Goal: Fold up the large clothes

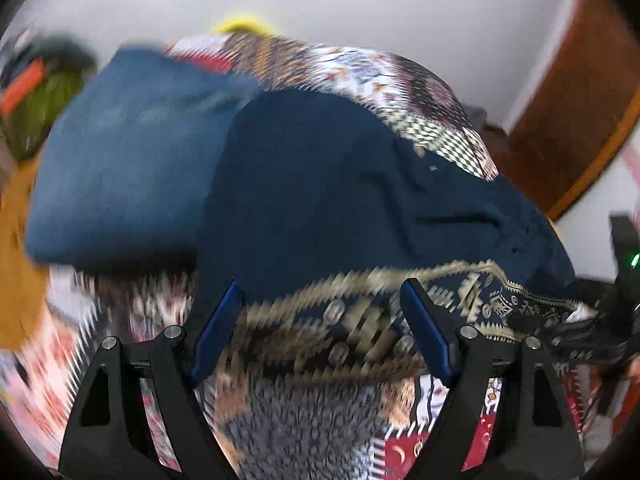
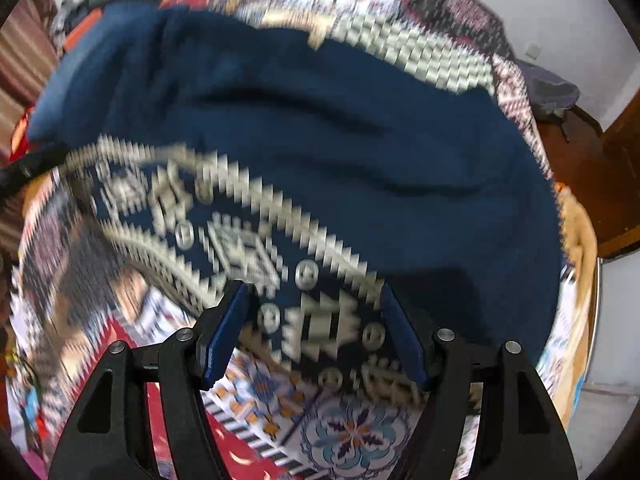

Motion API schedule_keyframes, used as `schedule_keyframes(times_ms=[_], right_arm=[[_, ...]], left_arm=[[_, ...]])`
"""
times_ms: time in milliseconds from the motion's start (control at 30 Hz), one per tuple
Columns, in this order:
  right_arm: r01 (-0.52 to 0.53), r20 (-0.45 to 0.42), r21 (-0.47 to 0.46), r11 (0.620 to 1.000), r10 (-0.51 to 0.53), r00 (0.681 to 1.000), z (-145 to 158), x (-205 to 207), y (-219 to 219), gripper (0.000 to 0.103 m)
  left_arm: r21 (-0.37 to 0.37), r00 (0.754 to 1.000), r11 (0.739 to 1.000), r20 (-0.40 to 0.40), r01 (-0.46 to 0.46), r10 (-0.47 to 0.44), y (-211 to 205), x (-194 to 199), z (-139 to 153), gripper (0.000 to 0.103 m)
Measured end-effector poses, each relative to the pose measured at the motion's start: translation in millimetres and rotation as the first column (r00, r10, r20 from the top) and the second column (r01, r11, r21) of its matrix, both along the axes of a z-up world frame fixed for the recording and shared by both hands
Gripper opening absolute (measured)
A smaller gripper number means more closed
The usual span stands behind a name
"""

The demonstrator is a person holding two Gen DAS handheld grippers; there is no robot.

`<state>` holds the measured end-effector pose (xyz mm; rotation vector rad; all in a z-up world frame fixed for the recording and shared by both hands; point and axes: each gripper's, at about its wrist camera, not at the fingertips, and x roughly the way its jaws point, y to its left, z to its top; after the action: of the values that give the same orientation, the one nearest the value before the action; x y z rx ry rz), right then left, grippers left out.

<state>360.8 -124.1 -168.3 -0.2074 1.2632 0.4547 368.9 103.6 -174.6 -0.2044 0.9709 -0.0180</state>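
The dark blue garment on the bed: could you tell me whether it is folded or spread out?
Mostly spread: the dark blue garment lies across the patterned bedspread, wrinkled, with no neat fold visible.

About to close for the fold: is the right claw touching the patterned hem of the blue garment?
Cannot tell. In the right wrist view the right claw stands open over the patterned hem, but motion blur hides any contact or gap.

Open air above the dark blue garment [image 1: 320, 184]; blocked left by stacked clothes [image 1: 44, 92], right by a wooden door [image 1: 572, 120].
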Motion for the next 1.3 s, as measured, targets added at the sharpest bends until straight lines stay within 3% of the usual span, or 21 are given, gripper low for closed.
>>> schedule_keyframes(times_ms=[200,367,467,600,700,900,967,1000,1067,1167,1300], right_arm=[[0.019,0.017,0.004,1.0,-0.019,1.0,-4.2,-15.8,-10.6,0.066],[0.018,0.026,0.002,1.0,-0.018,1.0,-3.6,-20.5,-10.7,0.068],[0.018,0.029,-0.006,1.0,-0.018,0.999,-4.4,-20.1,-6.4,0.069],[0.024,0.027,-0.013,1.0,-0.024,0.999,-4.7,-23.6,-4.0,0.07],[0.017,0.035,-0.025,1.0,-0.016,0.999,-5.0,-22.5,-1.8,0.071],[0.032,0.022,-0.016,0.999,-0.031,0.999,-8.3,-15.4,-1.8,0.071],[0.042,0.019,-0.012,0.999,-0.042,0.999,-7.8,-13.3,-2.2,0.071],[0.047,0.017,-0.011,0.999,-0.047,0.999,-6.8,-13.4,-2.4,0.071],[0.059,0.016,-0.002,0.998,-0.059,0.998,-3.1,-12.8,-3.0,0.071],[0.074,0.013,0.04,0.996,-0.075,0.997,6.7,-12.9,-5.0,0.071],[0.105,0.061,0.1,0.989,-0.112,0.992,28.8,-11.8,-4.2,0.071]], left_arm=[[-0.145,0.986,0.976,-0.06,-0.161,0.154,47.9,-38.3,-31.2,0.081],[-0.289,0.963,0.921,-0.136,-0.262,0.232,72.3,-46.4,-60.0,0.081],[-0.368,0.962,0.89,-0.152,-0.267,0.226,73.1,-42.2,-71.7,0.083],[-0.41,0.958,0.865,-0.116,-0.288,0.264,71.7,-28.3,-78.0,0.096],[-0.43,0.938,0.835,-0.115,-0.343,0.327,71.9,-18.8,-85.6,0.101],[-0.405,0.945,0.856,-0.076,-0.321,0.318,50.1,5.6,-79.3,0.1],[-0.441,0.959,0.855,-0.057,-0.273,0.277,40.0,10.8,-72.9,0.073],[-0.44,0.962,0.858,-0.058,-0.264,0.266,36.8,12.4,-70.9,0.067],[-0.423,0.963,0.868,-0.053,-0.261,0.264,31.0,14.0,-64.8,0.046],[-0.437,0.963,0.862,-0.038,-0.255,0.265,29.4,8.0,-53.5,0.029],[-0.451,0.968,0.864,-0.002,-0.225,0.252,31.5,-9.2,-29.1,0.019]])
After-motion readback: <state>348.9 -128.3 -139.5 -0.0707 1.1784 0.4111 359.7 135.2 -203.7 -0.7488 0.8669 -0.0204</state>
